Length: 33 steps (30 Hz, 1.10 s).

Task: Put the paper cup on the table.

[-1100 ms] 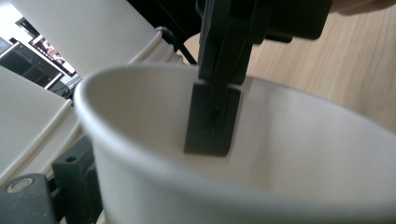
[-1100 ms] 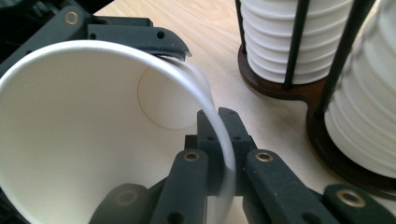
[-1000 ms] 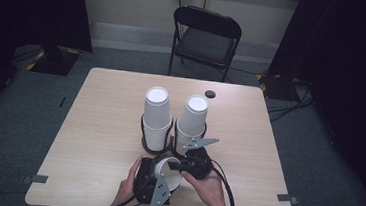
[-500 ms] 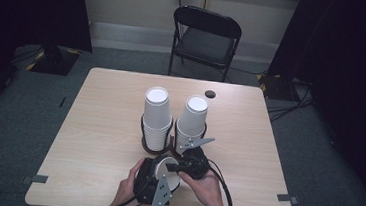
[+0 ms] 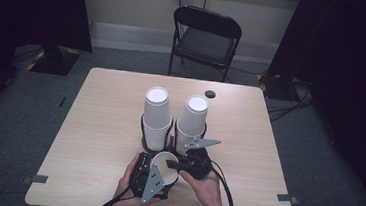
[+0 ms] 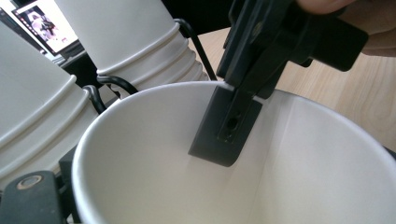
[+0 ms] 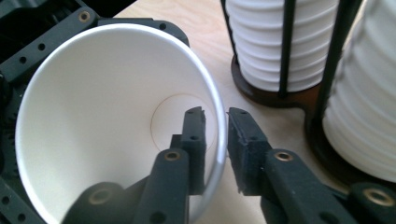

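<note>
White paper makes up nearly everything in play: a single paper cup (image 5: 161,167) lies on its side near the front edge of the pale wooden table (image 5: 98,126), its open mouth turned toward the person's right. The left gripper (image 5: 150,178) cradles this cup around its body; in the left gripper view the cup (image 6: 243,168) sits between that gripper's jaws, which press against its outer wall, and they have just been closing a little further on it.

The right gripper (image 5: 175,164) comes in from the right and straddles the cup's rim. In the right gripper view (image 7: 215,126) one black jaw sits inside the cup (image 7: 116,116), the other outside, with the thin paper wall between them. A narrow gap shows on the outer side of the rim, so the pads no longer pinch it; these jaws have just been opening, the rim still between them. The left gripper view shows the inner jaw hanging down into the white interior.

Just behind the grippers stand two tall stacks of the same white cups, mouths down, each held in a dark wire holder with a round base: the left stack (image 5: 157,115) and the right stack (image 5: 191,121), side by side near the table's middle. A small dark round object (image 5: 210,94) lies near the far edge. Beyond the table stands a black folding chair (image 5: 204,37).
</note>
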Each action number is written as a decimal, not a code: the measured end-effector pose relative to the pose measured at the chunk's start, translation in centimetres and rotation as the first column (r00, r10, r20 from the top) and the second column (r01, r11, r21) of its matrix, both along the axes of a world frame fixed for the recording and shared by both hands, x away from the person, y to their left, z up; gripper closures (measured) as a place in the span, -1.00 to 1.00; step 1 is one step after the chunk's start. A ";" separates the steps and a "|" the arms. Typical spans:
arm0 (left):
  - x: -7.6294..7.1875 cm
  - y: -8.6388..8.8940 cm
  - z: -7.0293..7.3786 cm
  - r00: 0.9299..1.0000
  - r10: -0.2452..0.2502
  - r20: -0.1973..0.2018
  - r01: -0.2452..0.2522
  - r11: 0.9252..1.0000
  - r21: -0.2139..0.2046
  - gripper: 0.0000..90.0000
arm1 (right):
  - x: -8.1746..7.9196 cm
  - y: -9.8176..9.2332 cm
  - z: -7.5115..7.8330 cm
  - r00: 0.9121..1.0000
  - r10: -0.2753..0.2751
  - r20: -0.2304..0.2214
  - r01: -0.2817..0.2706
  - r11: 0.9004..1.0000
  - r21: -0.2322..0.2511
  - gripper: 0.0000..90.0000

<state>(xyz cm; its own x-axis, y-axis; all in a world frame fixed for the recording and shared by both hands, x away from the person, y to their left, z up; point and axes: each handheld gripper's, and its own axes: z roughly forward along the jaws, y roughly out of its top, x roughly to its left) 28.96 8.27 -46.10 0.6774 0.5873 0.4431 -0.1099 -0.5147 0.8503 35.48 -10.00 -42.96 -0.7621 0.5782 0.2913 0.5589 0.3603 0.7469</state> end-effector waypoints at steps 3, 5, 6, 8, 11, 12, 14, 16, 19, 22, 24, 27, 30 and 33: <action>0.2 0.2 0.0 1.000 0.004 -0.010 -0.004 1.000 -0.018 -0.79 | -0.1 -0.3 0.2 1.000 -0.015 0.025 0.014 1.000 0.025 0.61; 0.2 0.2 0.1 1.000 0.004 -0.013 -0.004 1.000 -0.028 -0.79 | -0.1 -0.4 0.2 0.999 -0.017 0.030 0.016 0.999 0.031 0.59; 0.3 0.2 0.1 1.000 0.011 -0.012 -0.011 0.999 -0.033 -0.79 | -0.2 -0.4 0.2 0.999 -0.023 0.039 0.022 0.999 0.036 0.51; 0.5 0.2 0.1 1.000 0.019 -0.022 -0.020 0.999 -0.042 -0.79 | -0.4 -0.7 0.3 0.998 -0.044 0.053 0.042 0.998 0.048 0.44; 0.9 0.6 0.2 0.999 0.029 -0.044 -0.032 0.997 -0.069 -0.78 | -0.7 -1.4 0.4 0.993 -0.082 0.083 0.074 0.993 0.095 0.31; 0.9 0.6 0.2 0.999 0.029 -0.044 -0.032 0.997 -0.069 -0.78 | -0.7 -1.4 0.4 0.993 -0.082 0.083 0.074 0.993 0.095 0.31; 1.0 0.8 0.1 0.998 0.027 -0.062 -0.033 0.995 -0.097 -0.78 | -1.0 -1.9 0.5 0.989 -0.102 0.106 0.089 0.988 0.123 0.25; 1.2 1.0 0.1 0.997 0.029 -0.079 -0.037 0.993 -0.114 -0.78 | -1.2 -2.2 0.6 0.984 -0.114 0.137 0.094 0.985 0.144 0.14; 1.3 1.4 0.2 0.994 0.046 -0.099 -0.058 0.990 -0.130 -0.78 | -1.6 -2.3 0.8 0.975 -0.116 0.191 0.089 0.985 0.146 0.04; 1.4 1.7 0.2 0.992 0.057 -0.113 -0.074 0.986 -0.147 -0.78 | -1.7 -2.5 0.9 0.969 -0.130 0.209 0.096 0.982 0.165 0.00; 1.6 2.2 0.3 0.990 0.057 -0.132 -0.079 0.982 -0.173 -0.78 | -2.0 -3.0 0.9 0.960 -0.163 0.229 0.121 0.975 0.188 -0.07; 1.8 3.1 0.3 0.983 0.053 -0.174 -0.091 0.972 -0.217 -0.78 | -2.4 -3.9 0.8 0.947 -0.207 0.244 0.152 0.962 0.228 -0.14; 1.8 3.7 0.4 0.980 0.046 -0.196 -0.097 0.961 -0.260 -0.78 | -2.8 -4.3 0.7 0.938 -0.231 0.258 0.169 0.956 0.240 -0.19; 1.6 4.2 0.8 0.981 0.074 -0.181 -0.116 0.966 -0.231 -0.78 | -3.2 -4.7 0.6 0.927 -0.263 0.266 0.193 0.945 0.262 -0.28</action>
<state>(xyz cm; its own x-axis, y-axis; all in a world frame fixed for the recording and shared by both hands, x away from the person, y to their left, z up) 30.59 12.52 -45.31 0.6665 0.7270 0.1651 0.0861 -0.2951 0.9516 32.31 -14.71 -42.41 -0.6886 0.6912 0.2192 0.3484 0.0502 0.9360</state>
